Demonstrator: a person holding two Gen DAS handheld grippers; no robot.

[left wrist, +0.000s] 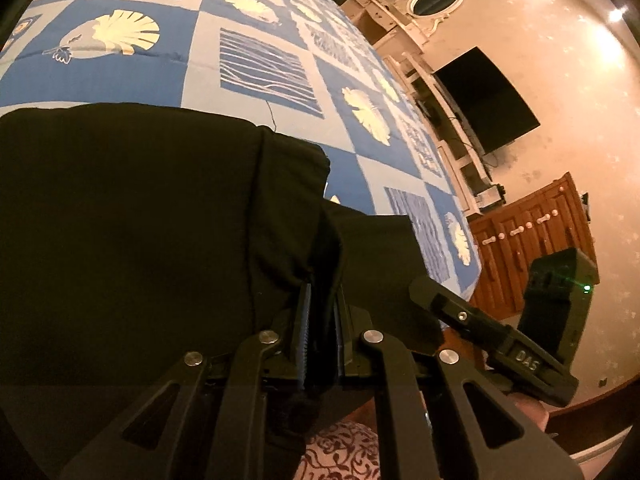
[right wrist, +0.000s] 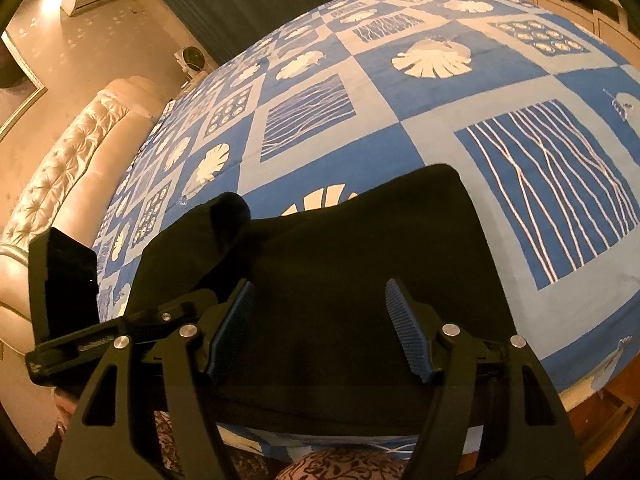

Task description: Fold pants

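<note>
Black pants (left wrist: pixel 132 208) lie folded on a blue and white patterned bedspread (left wrist: pixel 240 60) near the bed's front edge. My left gripper (left wrist: pixel 320 304) is shut on a raised fold of the pants at their right side, the cloth pinched between the pads. In the right wrist view the pants (right wrist: pixel 360 248) lie flat under my right gripper (right wrist: pixel 320 308), which is open, its blue ribbed pads wide apart just above the cloth. A bunched end of the pants (right wrist: pixel 224 216) sticks up at the left. The other gripper's body (right wrist: pixel 64 280) shows at the far left.
A padded cream headboard (right wrist: pixel 68 168) runs along the bed's left side. A wall TV (left wrist: pixel 488 100), white shelves (left wrist: pixel 432 92) and a wooden dresser (left wrist: pixel 532 236) stand beyond the bed's right edge. A patterned rug (left wrist: pixel 344 452) lies below the front edge.
</note>
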